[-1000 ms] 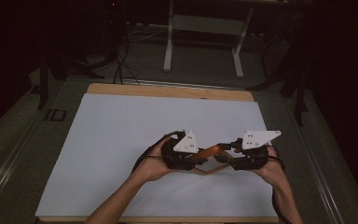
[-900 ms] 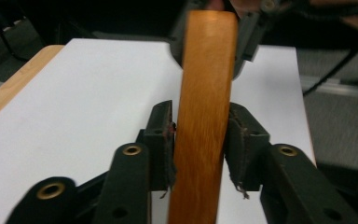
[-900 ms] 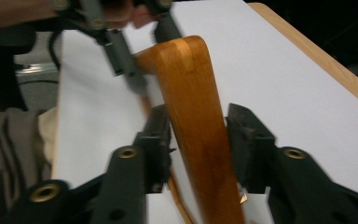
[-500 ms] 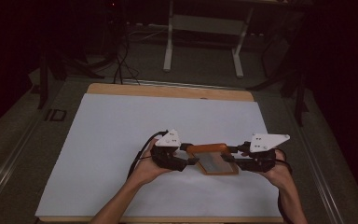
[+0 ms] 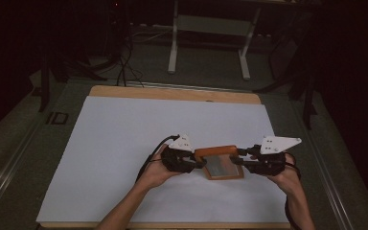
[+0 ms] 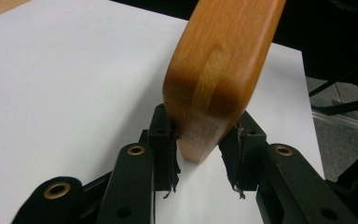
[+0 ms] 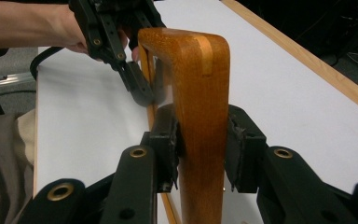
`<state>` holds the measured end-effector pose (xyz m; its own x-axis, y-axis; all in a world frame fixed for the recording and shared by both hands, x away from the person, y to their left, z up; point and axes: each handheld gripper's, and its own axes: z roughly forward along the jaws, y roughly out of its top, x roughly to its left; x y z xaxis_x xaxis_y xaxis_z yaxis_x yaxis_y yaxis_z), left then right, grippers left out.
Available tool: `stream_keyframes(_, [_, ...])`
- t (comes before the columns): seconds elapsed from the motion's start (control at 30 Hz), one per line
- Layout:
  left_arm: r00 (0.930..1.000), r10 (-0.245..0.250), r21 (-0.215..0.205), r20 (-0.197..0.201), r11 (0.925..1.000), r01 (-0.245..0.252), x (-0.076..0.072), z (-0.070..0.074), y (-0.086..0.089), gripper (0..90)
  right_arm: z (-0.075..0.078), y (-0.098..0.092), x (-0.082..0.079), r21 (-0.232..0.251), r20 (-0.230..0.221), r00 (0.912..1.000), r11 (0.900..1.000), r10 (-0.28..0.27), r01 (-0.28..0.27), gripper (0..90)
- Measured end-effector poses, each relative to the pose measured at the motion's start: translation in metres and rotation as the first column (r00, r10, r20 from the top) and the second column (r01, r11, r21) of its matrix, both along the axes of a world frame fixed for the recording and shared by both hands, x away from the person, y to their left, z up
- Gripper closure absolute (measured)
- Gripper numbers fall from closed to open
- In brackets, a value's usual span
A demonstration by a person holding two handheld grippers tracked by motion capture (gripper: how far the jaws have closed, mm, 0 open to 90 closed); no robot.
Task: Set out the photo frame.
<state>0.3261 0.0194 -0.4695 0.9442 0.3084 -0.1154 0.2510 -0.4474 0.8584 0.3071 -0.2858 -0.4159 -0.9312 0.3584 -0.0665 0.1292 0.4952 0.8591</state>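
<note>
Between my two tongs, low over the white tabletop, hangs the wooden frame. My right tongs pinch one edge firmly; my left tongs, just closing, catch only a corner. I fear this corner may slip out and the frame could swing down.

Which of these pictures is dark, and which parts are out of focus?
High view: dim, surroundings nearly black, the wooden frame small but legible. Left gripper view: bright white sheet, frame corner slightly soft. Right gripper view: frame sharp near the jaws, the far left gripper a little blurred.
</note>
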Motion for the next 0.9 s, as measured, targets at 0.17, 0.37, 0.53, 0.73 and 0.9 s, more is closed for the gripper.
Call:
stream_keyframes(0.17, [0.9999,0.014,-0.031,0.0,0.9994,-0.014,-0.001,0.005,0.011,67.4,-0.001,0.004,0.002,0.028,-0.007,1.0,1.0,0.002,-0.002,67.8])
stream_keyframes(0.37, [0.9974,0.071,-0.086,-0.014,0.9937,-0.072,-0.006,0.009,0.035,66.9,0.0,0.02,0.007,0.062,-0.009,0.9999,0.998,0.013,-0.013,67.9])
stream_keyframes(0.53, [0.9937,0.11,-0.1,-0.019,0.9887,-0.112,-0.009,0.015,0.055,66.6,-0.001,0.038,0.012,0.088,-0.013,0.9996,0.996,0.026,-0.025,67.9])
stream_keyframes(0.73, [0.9905,0.136,-0.095,-0.023,0.986,-0.137,-0.011,0.015,0.067,66.3,-0.003,0.051,0.016,0.096,-0.022,0.9991,0.995,0.036,-0.034,67.9])
stream_keyframes(0.9, [0.9873,0.157,-0.088,-0.022,0.9834,-0.159,-0.014,0.016,0.076,66.1,-0.006,0.063,0.018,0.1,-0.03,0.9984,0.994,0.047,-0.044,67.8])
